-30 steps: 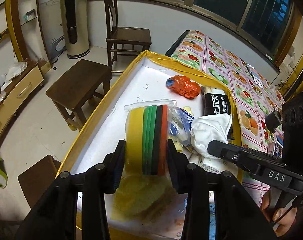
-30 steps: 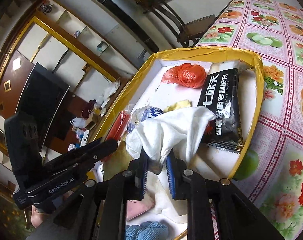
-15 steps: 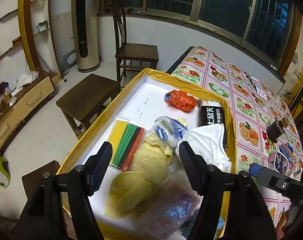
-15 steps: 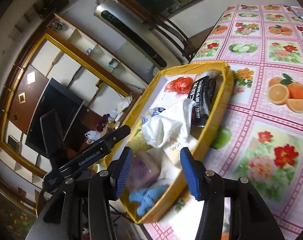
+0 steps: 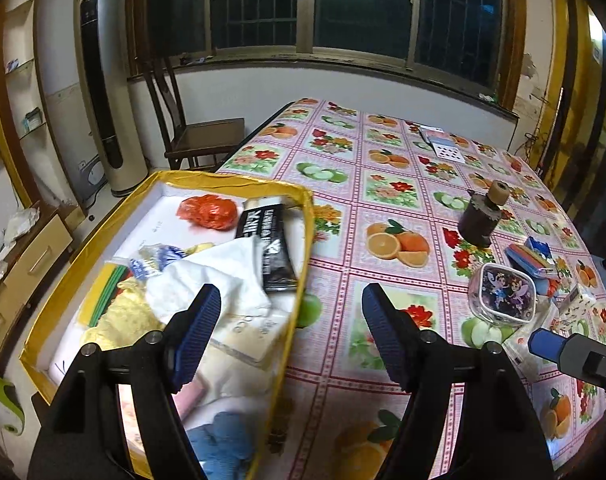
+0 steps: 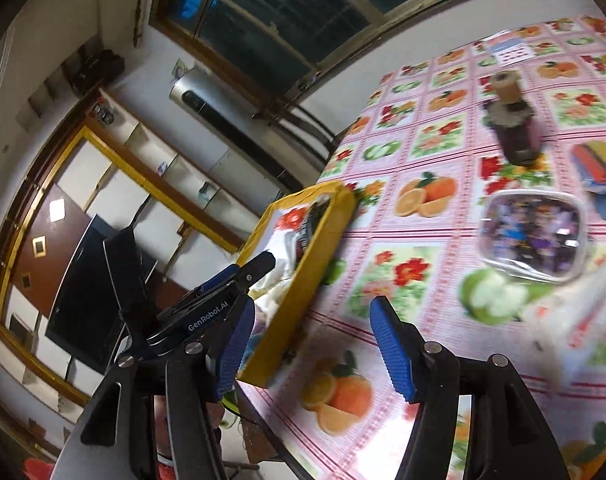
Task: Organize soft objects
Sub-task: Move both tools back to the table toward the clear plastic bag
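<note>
Left wrist view looks over a table [image 5: 403,184] spread with a pink fruit-and-flower cloth, and on its left edge sits a yellow-rimmed box [image 5: 307,240], partly overhanging. Inside the box the soft things lie heaped: a white cloth [image 5: 207,280] in the middle, a yellow cloth [image 5: 123,316] to its left, a blue cloth [image 5: 223,440] at the near end, a black packet [image 5: 269,244] along the right wall and a red bag [image 5: 207,212] at the far end. Over the box's right wall hangs the left gripper [image 5: 291,330], jaws wide apart and empty. On the bare table right of the box hangs the right gripper [image 6: 313,346], also spread wide, holding nothing.
</note>
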Demonstrator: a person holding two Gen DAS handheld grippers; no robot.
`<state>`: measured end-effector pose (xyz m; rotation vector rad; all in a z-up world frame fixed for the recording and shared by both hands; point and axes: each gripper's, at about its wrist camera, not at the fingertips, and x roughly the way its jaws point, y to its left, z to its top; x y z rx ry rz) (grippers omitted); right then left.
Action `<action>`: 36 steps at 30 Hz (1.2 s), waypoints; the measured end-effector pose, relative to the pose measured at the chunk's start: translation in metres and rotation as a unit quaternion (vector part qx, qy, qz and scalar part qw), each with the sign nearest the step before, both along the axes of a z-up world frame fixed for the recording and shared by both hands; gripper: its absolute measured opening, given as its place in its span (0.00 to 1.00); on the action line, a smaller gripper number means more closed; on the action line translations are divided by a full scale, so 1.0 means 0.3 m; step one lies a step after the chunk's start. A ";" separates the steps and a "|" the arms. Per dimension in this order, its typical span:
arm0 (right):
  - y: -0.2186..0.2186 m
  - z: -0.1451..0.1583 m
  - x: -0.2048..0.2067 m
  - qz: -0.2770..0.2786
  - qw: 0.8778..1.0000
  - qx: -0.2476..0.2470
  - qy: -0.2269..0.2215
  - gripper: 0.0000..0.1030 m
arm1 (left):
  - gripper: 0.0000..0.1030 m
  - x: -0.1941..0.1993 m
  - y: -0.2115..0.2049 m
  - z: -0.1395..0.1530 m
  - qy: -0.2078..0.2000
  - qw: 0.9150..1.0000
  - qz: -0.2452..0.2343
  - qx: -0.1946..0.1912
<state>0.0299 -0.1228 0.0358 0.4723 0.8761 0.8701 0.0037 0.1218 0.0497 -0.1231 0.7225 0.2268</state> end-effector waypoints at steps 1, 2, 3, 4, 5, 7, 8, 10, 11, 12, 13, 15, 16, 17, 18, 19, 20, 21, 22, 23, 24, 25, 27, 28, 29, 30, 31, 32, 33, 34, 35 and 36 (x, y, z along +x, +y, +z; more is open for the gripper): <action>-0.035 0.002 -0.003 -0.010 1.000 0.000 -0.001 0.61 | 0.71 0.010 -0.030 0.002 0.001 1.000 -0.007 0.000; -0.070 0.002 -0.005 -0.022 1.000 0.001 0.000 0.61 | 0.71 0.019 -0.057 0.005 0.002 1.000 -0.017 -0.002; -0.102 0.002 -0.006 -0.031 1.000 0.003 0.001 0.61 | 0.71 0.027 -0.083 0.005 0.003 1.000 -0.025 -0.004; -0.130 0.000 -0.006 -0.038 0.999 0.003 0.002 0.61 | 0.71 0.033 -0.108 0.006 0.004 0.999 -0.033 -0.002; -0.158 0.001 -0.007 -0.048 0.999 0.004 0.001 0.62 | 0.71 0.040 -0.136 0.006 0.005 0.999 -0.039 0.003; -0.210 0.006 -0.009 -0.063 0.998 0.006 -0.001 0.62 | 0.71 0.050 -0.185 0.003 0.008 0.999 -0.050 0.012; -0.229 0.011 -0.011 -0.070 0.998 0.004 -0.004 0.63 | 0.71 0.056 -0.206 0.002 0.011 0.998 -0.056 0.014; -0.263 0.022 -0.013 -0.086 0.996 -0.004 -0.013 0.63 | 0.71 0.068 -0.244 0.000 0.015 0.997 -0.068 0.015; -0.278 0.025 -0.013 -0.093 0.995 -0.008 -0.017 0.64 | 0.71 0.072 -0.260 0.001 0.015 0.997 -0.071 0.018; -0.290 0.029 -0.017 -0.101 0.995 -0.011 -0.022 0.64 | 0.71 0.076 -0.274 0.001 0.016 0.997 -0.073 0.022; -0.301 0.034 -0.022 -0.109 0.993 -0.014 -0.028 0.64 | 0.71 0.080 -0.287 0.001 0.016 0.997 -0.075 0.024; -0.318 0.039 -0.029 -0.120 0.992 -0.026 -0.037 0.67 | 0.71 0.087 -0.306 0.002 0.016 0.996 -0.079 0.025; -0.321 0.040 -0.031 -0.125 0.991 -0.032 -0.040 0.67 | 0.71 0.090 -0.311 0.002 0.016 0.996 -0.080 0.025; -0.326 0.041 -0.029 -0.128 0.990 -0.037 -0.043 0.67 | 0.71 0.094 -0.317 0.001 0.017 0.996 -0.080 0.024; -0.329 0.043 -0.030 -0.131 0.989 -0.042 -0.047 0.67 | 0.71 0.097 -0.323 -0.001 0.017 0.996 -0.081 0.025; -0.332 0.043 -0.032 -0.133 0.989 -0.047 -0.049 0.67 | 0.71 0.099 -0.328 -0.003 0.017 0.996 -0.081 0.027; -0.338 0.041 -0.032 -0.135 0.988 -0.050 -0.050 0.67 | 0.71 0.099 -0.332 -0.003 0.017 0.996 -0.081 0.030; -0.340 0.040 -0.033 -0.136 0.988 -0.050 -0.051 0.68 | 0.71 0.099 -0.333 -0.004 0.016 0.996 -0.080 0.032; -0.341 0.038 -0.034 -0.136 0.988 -0.049 -0.050 0.68 | 0.71 0.099 -0.334 -0.006 0.017 0.996 -0.080 0.032; -0.340 0.036 -0.033 -0.135 0.989 -0.049 -0.047 0.68 | 0.71 0.099 -0.335 -0.006 0.018 0.996 -0.080 0.033; -0.342 0.032 -0.032 -0.134 0.989 -0.050 -0.046 0.68 | 0.71 0.099 -0.333 -0.008 0.018 0.996 -0.079 0.033; -0.343 0.030 -0.034 -0.134 0.989 -0.050 -0.046 0.68 | 0.71 0.098 -0.332 -0.009 0.019 0.996 -0.079 0.033; -0.344 0.026 -0.034 -0.134 0.989 -0.050 -0.045 0.69 | 0.71 0.099 -0.332 -0.012 0.021 0.996 -0.078 0.033; -0.347 0.026 -0.035 -0.134 0.989 -0.049 -0.044 0.69 | 0.71 0.099 -0.331 -0.015 0.022 0.996 -0.077 0.033; -0.352 0.026 -0.036 -0.136 0.989 -0.049 -0.044 0.69 | 0.72 0.099 -0.332 -0.018 0.024 0.996 -0.077 0.033; -0.358 0.027 -0.037 -0.139 0.988 -0.052 -0.046 0.69 | 0.72 0.100 -0.333 -0.021 0.026 0.996 -0.078 0.033; -0.366 0.030 -0.038 -0.144 0.987 -0.057 -0.049 0.69 | 0.72 0.102 -0.334 -0.024 0.029 0.996 -0.079 0.033; -0.378 0.034 -0.038 -0.152 0.985 -0.066 -0.052 0.70 | 0.72 0.104 -0.333 -0.027 0.032 0.996 -0.080 0.030; -0.392 0.038 -0.040 -0.162 0.983 -0.074 -0.054 0.71 | 0.72 0.107 -0.333 -0.029 0.034 0.996 -0.081 0.026; -0.407 0.041 -0.040 -0.170 0.981 -0.077 -0.054 0.73 | 0.72 0.110 -0.331 -0.031 0.038 0.996 -0.084 0.019; -0.430 0.041 -0.040 -0.179 0.980 -0.074 -0.052 0.73 | 0.72 0.113 -0.329 -0.033 0.042 0.995 -0.086 0.011; -0.453 0.039 -0.039 -0.186 0.979 -0.067 -0.049 0.73 | 0.72 0.116 -0.330 -0.034 0.045 0.995 -0.088 0.004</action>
